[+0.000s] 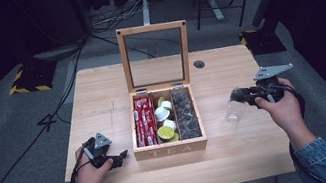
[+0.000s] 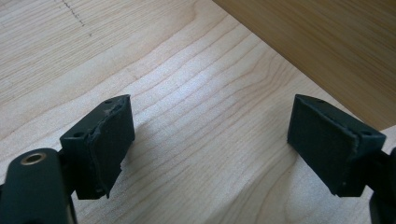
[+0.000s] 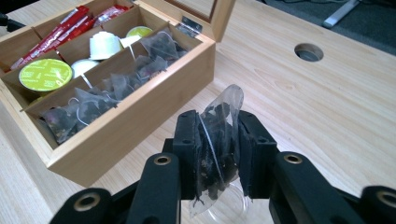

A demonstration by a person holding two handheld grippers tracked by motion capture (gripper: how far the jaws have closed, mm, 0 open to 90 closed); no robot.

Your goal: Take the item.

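A wooden tea box (image 1: 171, 148) with its glass lid standing open sits mid-table. It holds red sachets (image 1: 144, 120), white and green capsules (image 1: 166, 119) and several dark pyramid tea bags (image 1: 186, 115). Right of the box, my right gripper (image 1: 243, 95) is shut on a clear tea bag (image 3: 219, 140) filled with dark leaves, pinched between its pads above a clear glass (image 1: 232, 112). The glass rim (image 3: 233, 203) shows just under the jaws. At the table's front left, my left gripper (image 1: 121, 159) rests low and open (image 2: 210, 144), nothing between its jaws, beside the box's wall (image 2: 327, 42).
A round cable hole (image 1: 199, 63) lies in the tabletop behind the box on the right. Bare wood (image 1: 103, 107) spreads left of the box. Beyond the table are grey carpet, cables and stand bases.
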